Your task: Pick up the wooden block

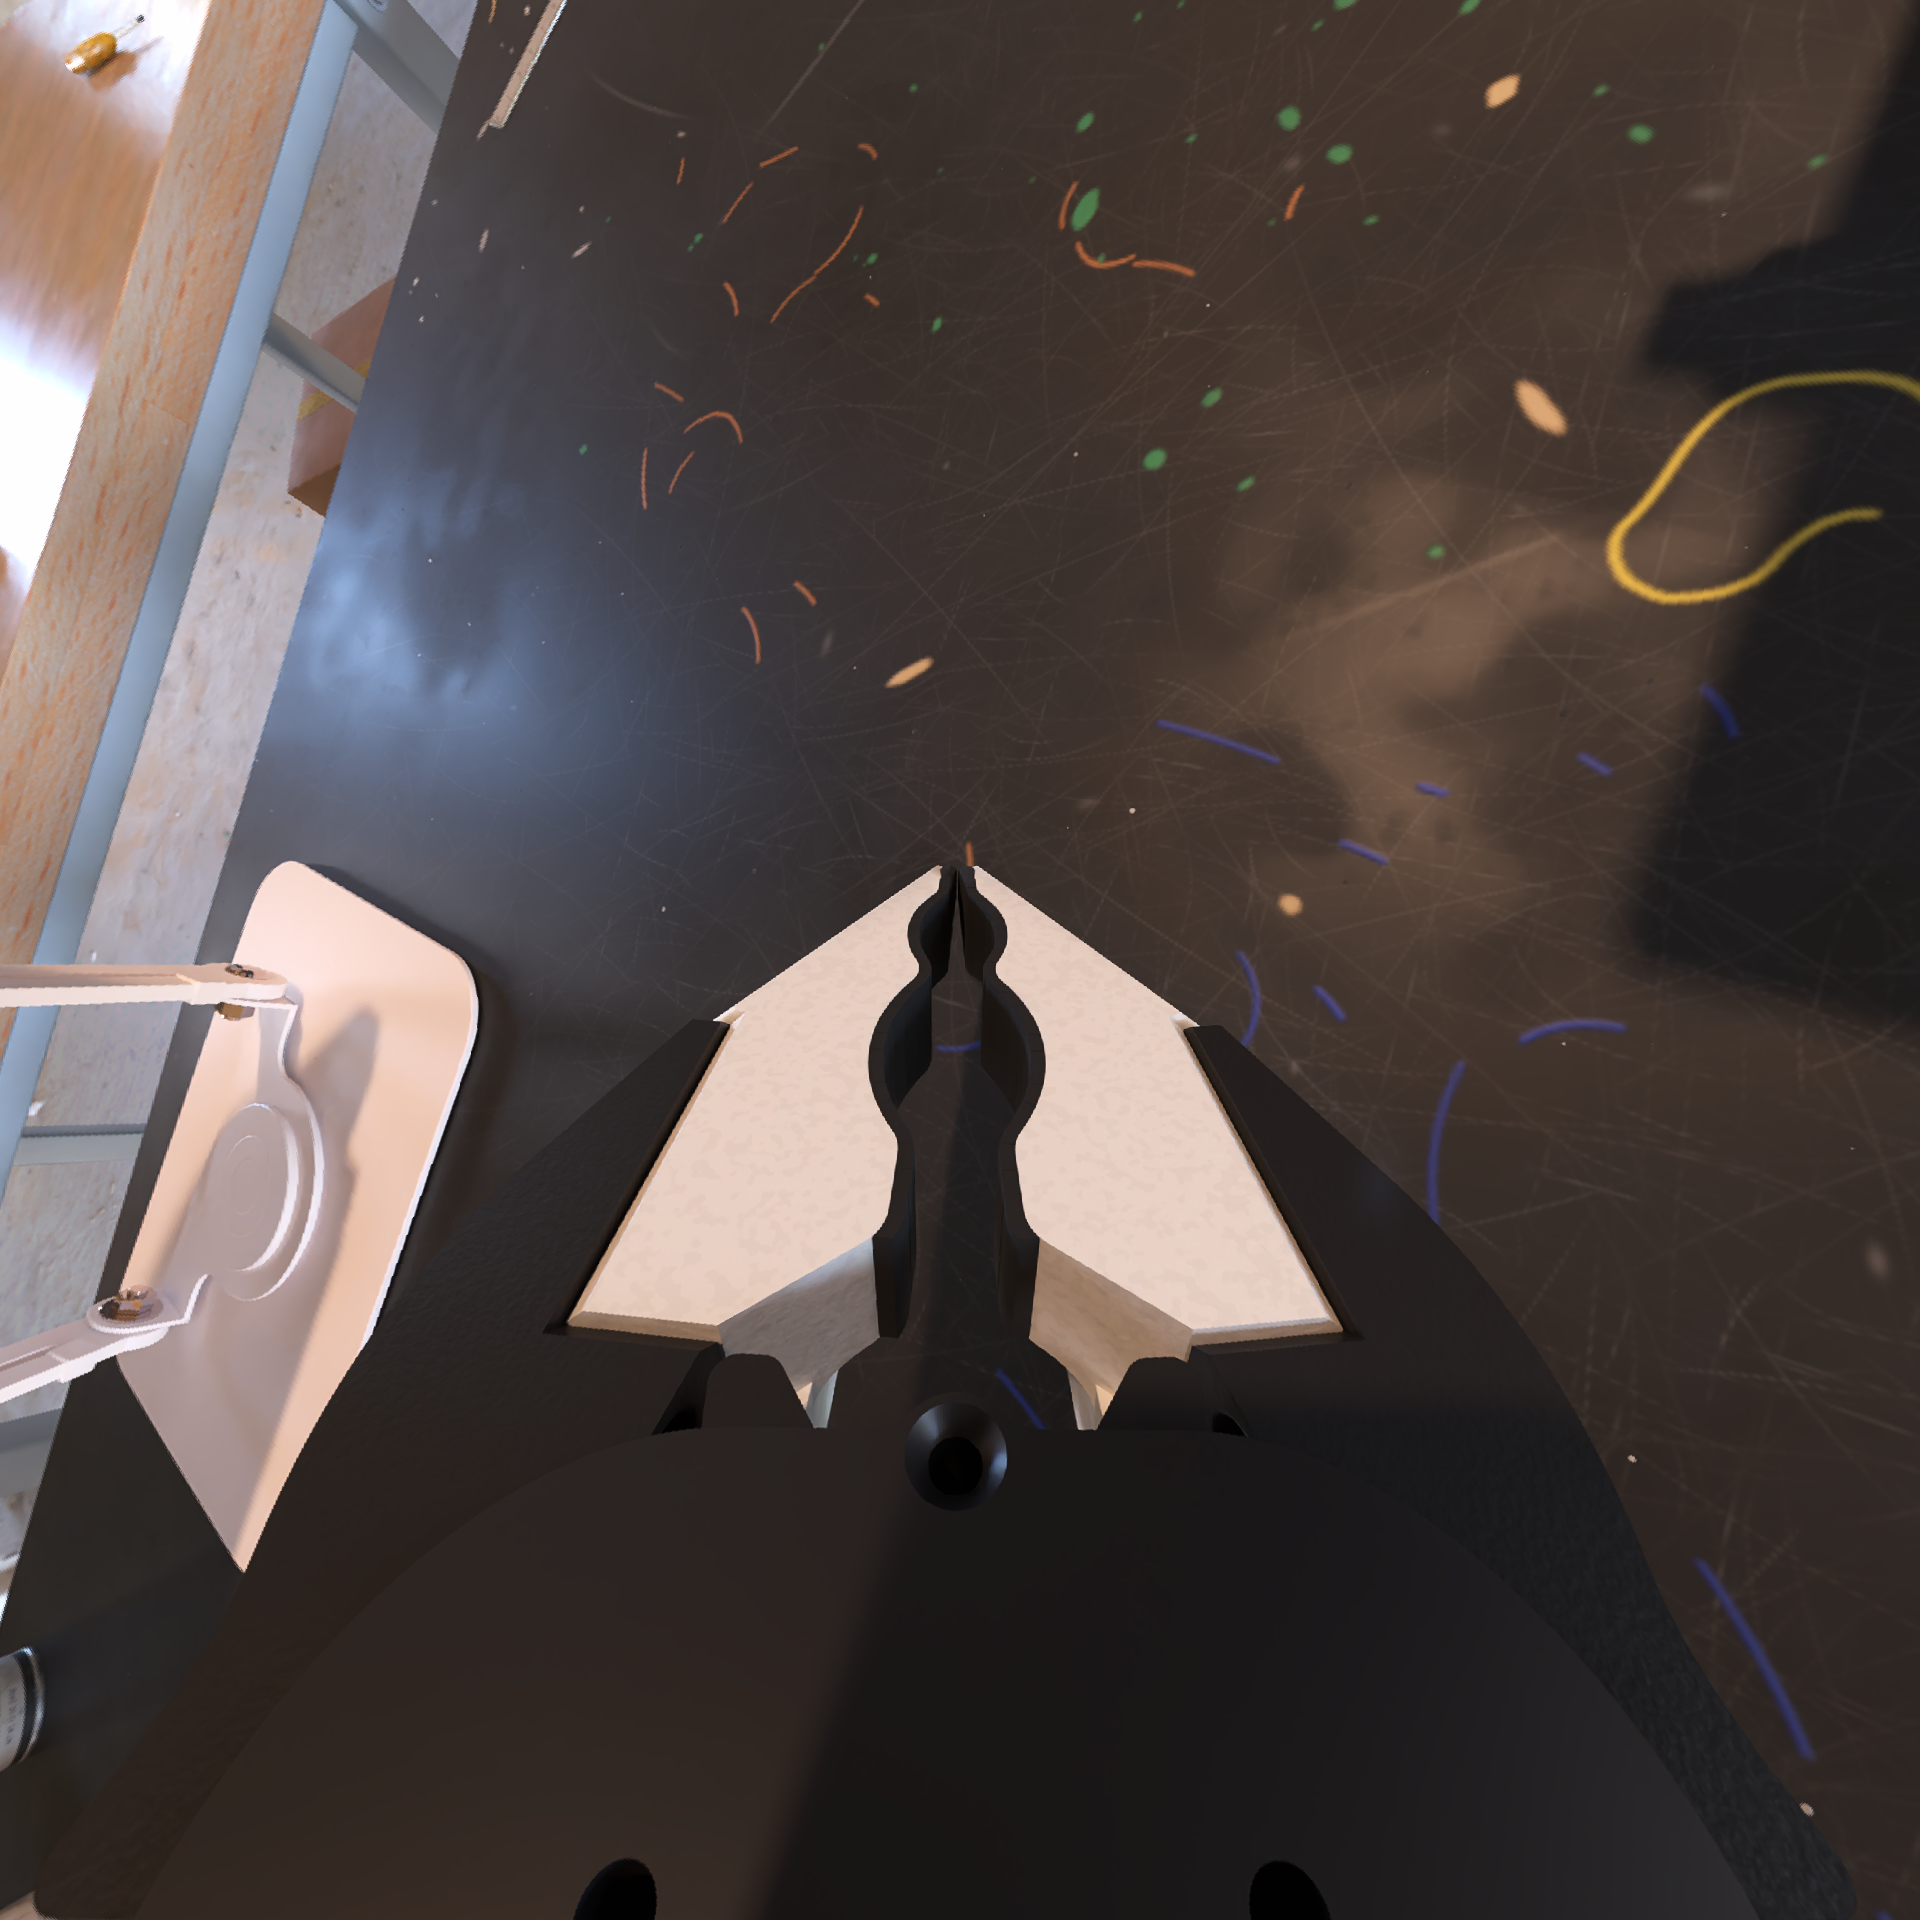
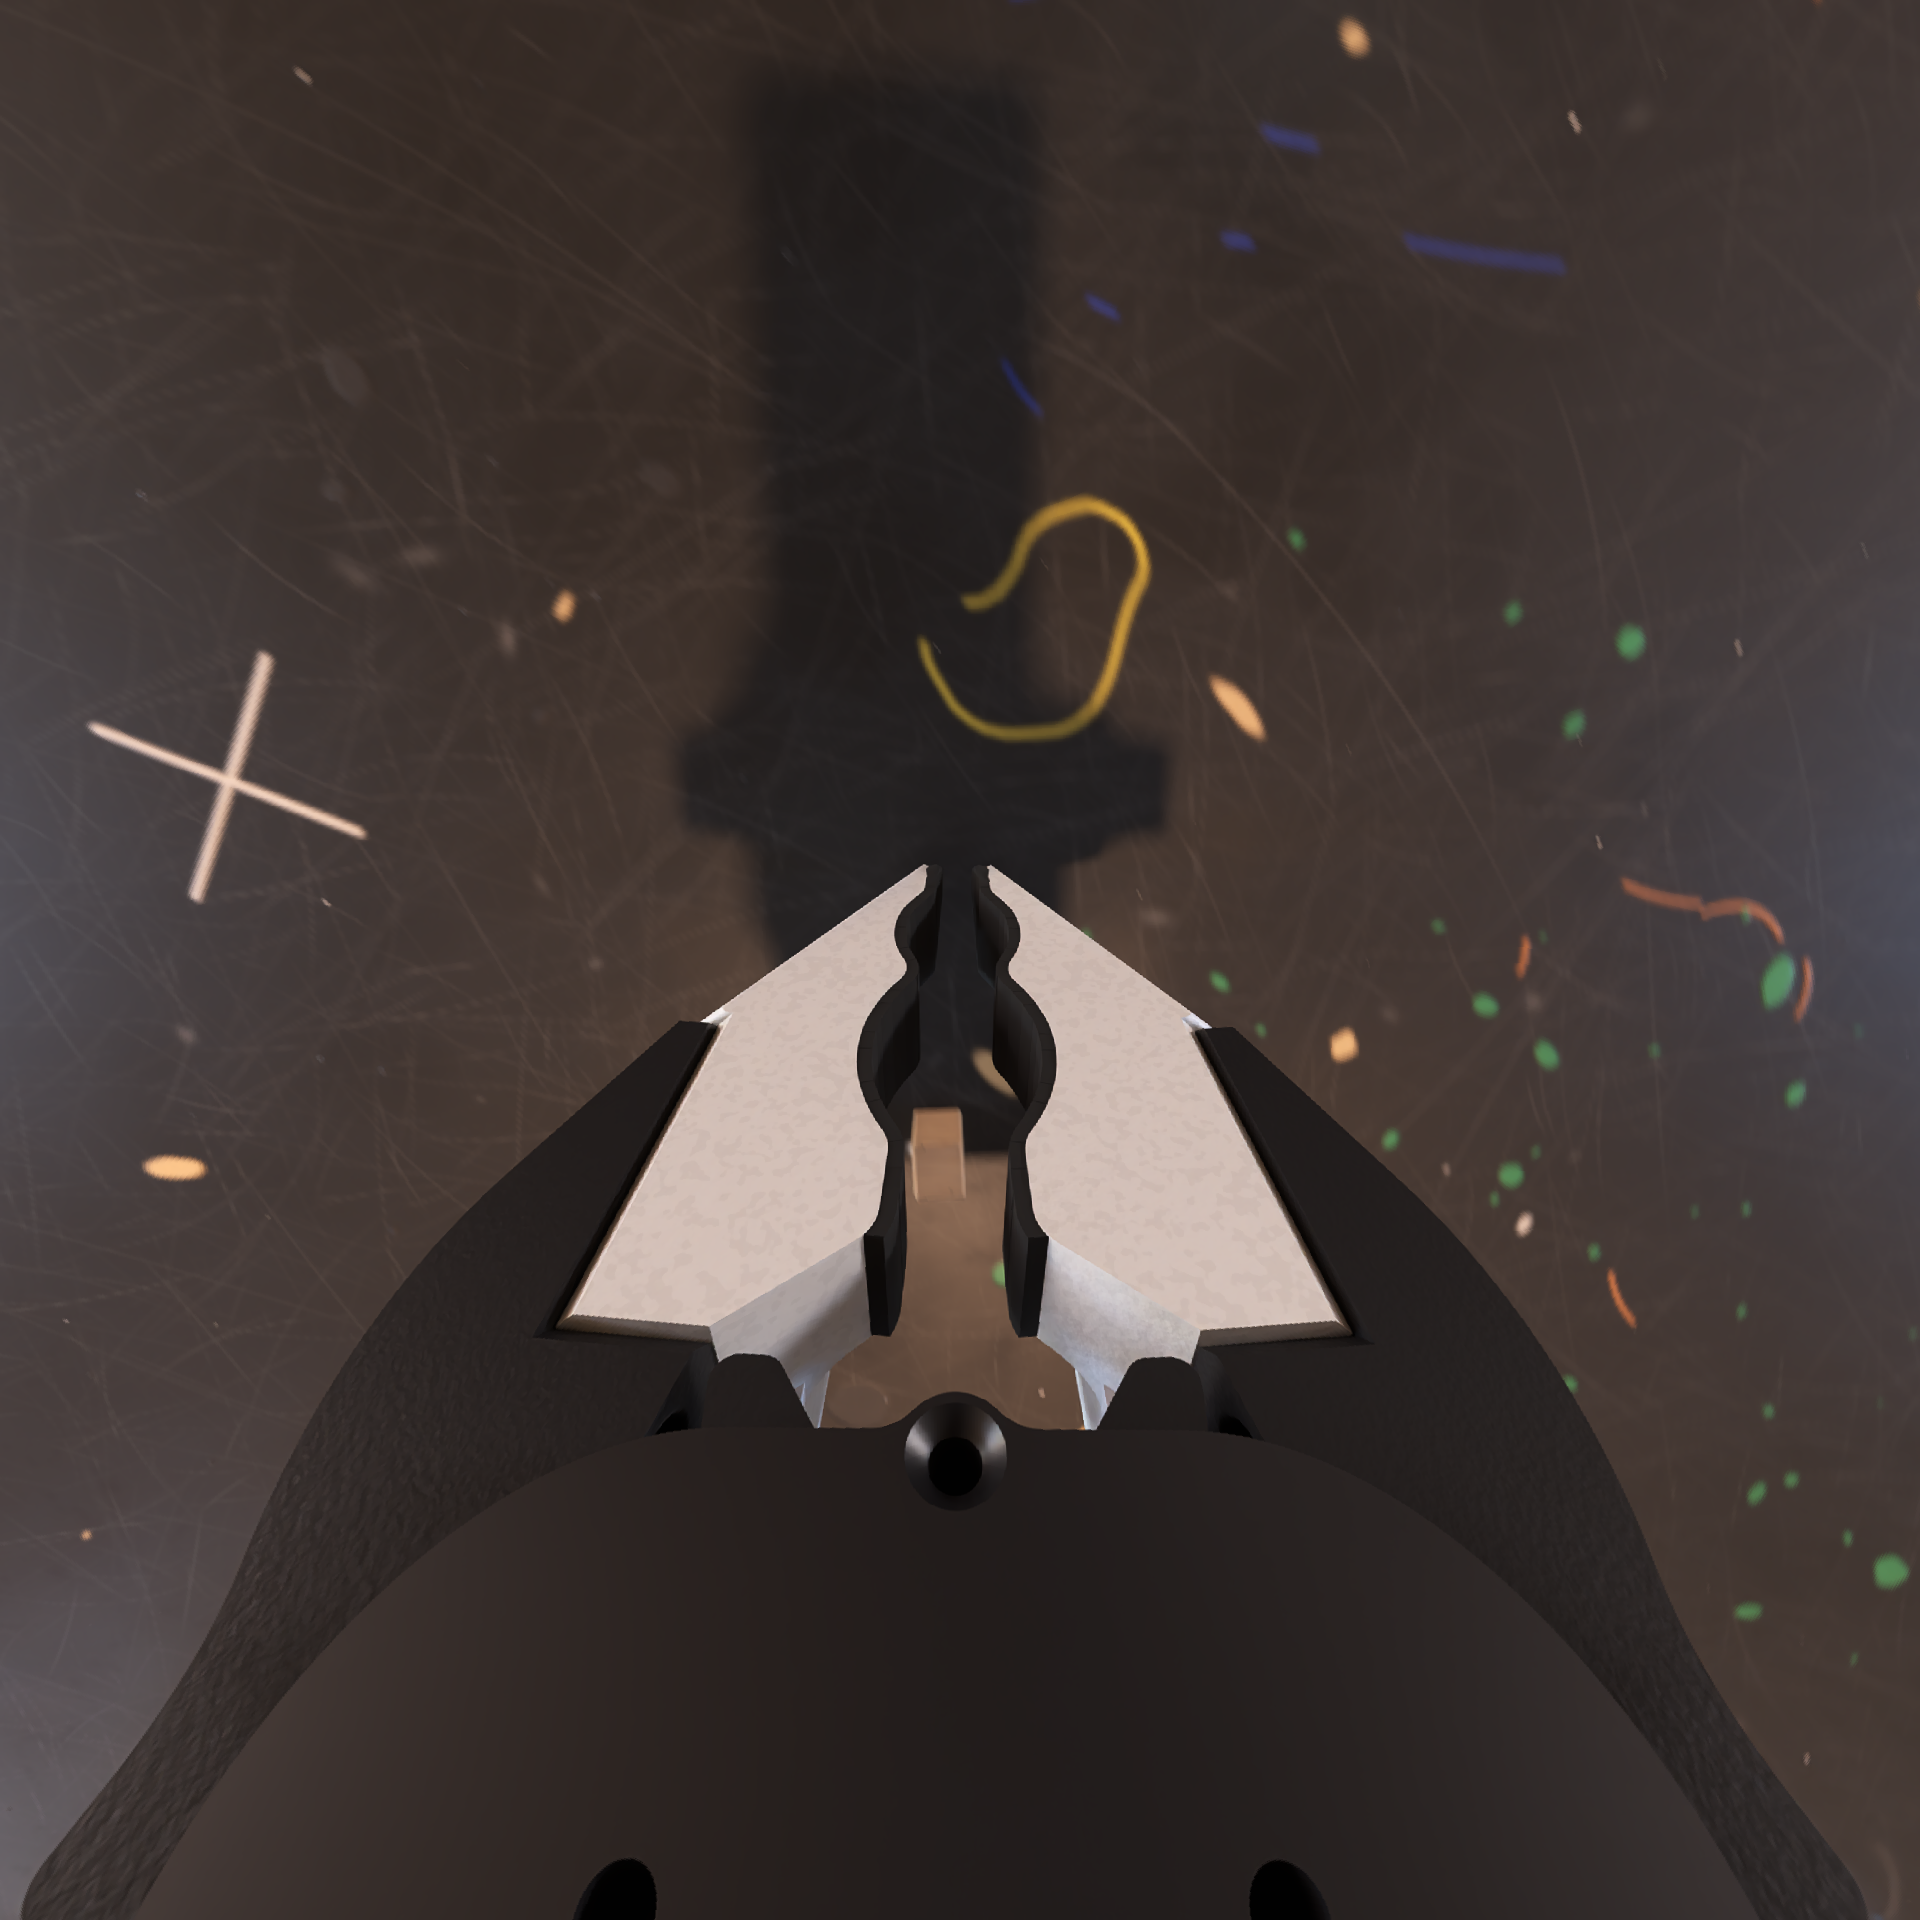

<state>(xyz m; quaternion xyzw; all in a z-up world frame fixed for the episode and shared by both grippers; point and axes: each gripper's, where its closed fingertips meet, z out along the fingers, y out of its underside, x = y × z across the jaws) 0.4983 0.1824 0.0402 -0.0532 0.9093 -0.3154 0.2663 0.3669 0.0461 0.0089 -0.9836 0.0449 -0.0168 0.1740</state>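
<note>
In the right wrist view the wooden block is a pale tan piece showing in the gap between my right gripper's fingers, back near their base. My right gripper is shut on it, its tips a narrow slit apart, and it hangs above the dark scratched table, where it casts its shadow. In the left wrist view my left gripper is shut and empty, tips touching, above the same table. No block shows in that view.
A white flat base plate with white metal arms lies at the table's left edge. Beyond that edge are a wooden bench and a metal frame. A white cross mark, a yellow loop and paint flecks mark the tabletop.
</note>
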